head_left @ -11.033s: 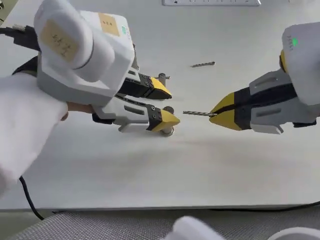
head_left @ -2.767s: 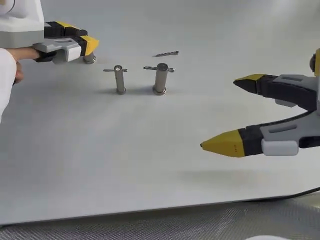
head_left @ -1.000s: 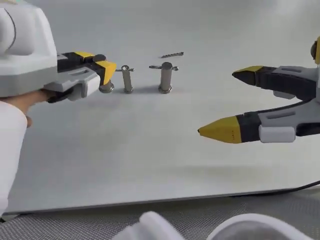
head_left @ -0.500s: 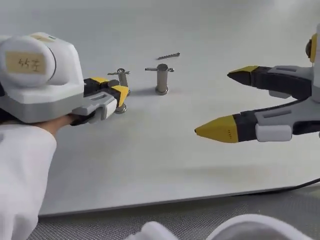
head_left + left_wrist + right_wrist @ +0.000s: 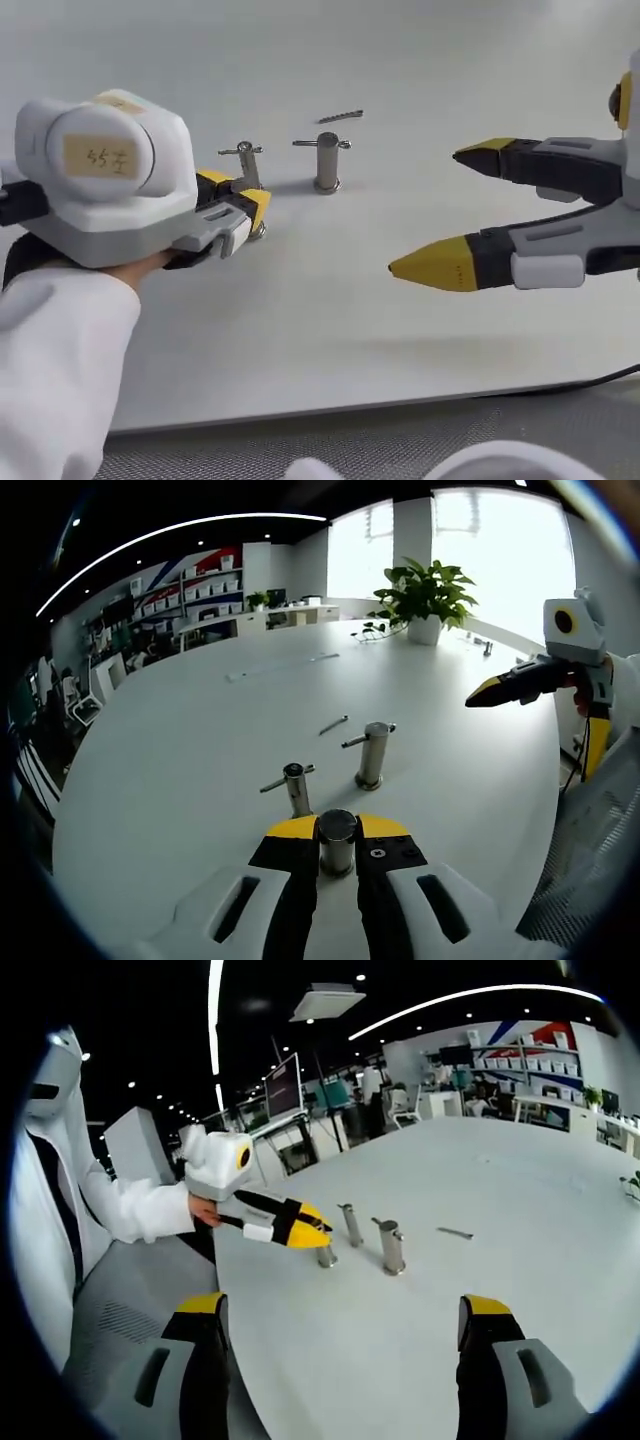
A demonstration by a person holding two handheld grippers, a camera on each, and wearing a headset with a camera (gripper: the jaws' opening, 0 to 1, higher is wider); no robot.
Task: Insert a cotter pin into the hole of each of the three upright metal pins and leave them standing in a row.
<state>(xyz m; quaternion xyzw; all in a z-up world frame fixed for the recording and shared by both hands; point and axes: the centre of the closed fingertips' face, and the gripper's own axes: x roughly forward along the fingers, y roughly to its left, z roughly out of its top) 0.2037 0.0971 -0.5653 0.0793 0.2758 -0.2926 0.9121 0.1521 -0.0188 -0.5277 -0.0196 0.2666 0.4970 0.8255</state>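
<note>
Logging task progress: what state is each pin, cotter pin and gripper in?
Thick silver metal pin: upright, cotter pin through its hole.
Thin silver metal pin: upright, cotter pin through its hole.
Third metal pin: upright, clamped by left gripper, no cotter pin seen.
Loose cotter pin: lying on white table.
Right gripper: open, empty.
</note>
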